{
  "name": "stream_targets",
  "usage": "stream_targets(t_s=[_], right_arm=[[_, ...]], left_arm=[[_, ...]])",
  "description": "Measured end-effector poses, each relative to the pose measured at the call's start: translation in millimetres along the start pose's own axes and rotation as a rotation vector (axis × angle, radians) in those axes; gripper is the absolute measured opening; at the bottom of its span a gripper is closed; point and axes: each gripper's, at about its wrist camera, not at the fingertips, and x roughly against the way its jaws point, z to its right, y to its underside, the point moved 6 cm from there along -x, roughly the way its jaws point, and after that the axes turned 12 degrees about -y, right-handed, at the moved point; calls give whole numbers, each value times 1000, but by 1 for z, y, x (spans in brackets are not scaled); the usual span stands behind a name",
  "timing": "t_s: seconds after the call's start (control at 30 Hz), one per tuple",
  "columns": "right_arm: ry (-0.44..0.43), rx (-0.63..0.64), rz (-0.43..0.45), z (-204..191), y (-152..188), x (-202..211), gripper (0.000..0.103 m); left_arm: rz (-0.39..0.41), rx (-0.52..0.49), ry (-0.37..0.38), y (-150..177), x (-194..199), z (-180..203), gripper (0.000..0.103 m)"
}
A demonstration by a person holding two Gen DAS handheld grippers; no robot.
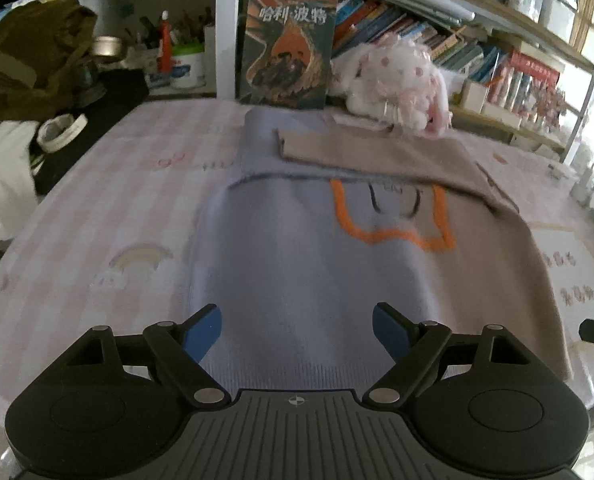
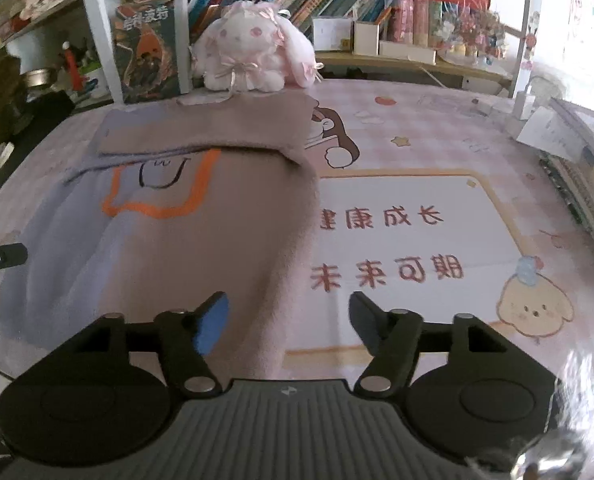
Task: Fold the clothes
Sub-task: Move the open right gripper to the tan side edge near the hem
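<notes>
While your left tool (image 1: 296, 332) hangs wide open over the near hem of the sweater (image 1: 281, 280), nothing sits between its blue pads, so you've got no hold on that side. The sweater lies flat on the bench (image 1: 109, 208), lilac half on the left, beige half on the right, both sleeves already laid across the chest just in front of the plush bunny (image 2: 253, 56). Your right tool (image 2: 289, 326) is open too, straddling the beige edge without pinching it. My worry: if you grab only the top layer at the hem, the fold will drag the sleeves out of place, and a lopsided lift between the two sides would skew it.
</notes>
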Motion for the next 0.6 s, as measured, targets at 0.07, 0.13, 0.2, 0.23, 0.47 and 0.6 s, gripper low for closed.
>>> stream_targets(t_s=[0.07, 0.13, 0.2, 0.23, 0.47, 0.6], right_arm=[[-7, 10, -3, -1, 10, 6, 70], [-9, 8, -11, -3, 22, 11, 71], [-8, 5, -18, -4, 34, 16, 72], [-7, 4, -18, -5, 41, 19, 73], [8, 9, -29, -11, 67, 29, 79], [-25, -56, -18, -4, 66, 29, 76]], left_arm=[[-6, -16, -21, 13, 9, 0, 85], [-13, -34, -46, 24, 18, -1, 85], [-6, -53, -62, 34, 28, -3, 85], [-5, -62, -72, 38, 31, -4, 85], [-18, -89, -108, 55, 42, -13, 85], [-9, -27, -115, 48, 33, -30, 84]])
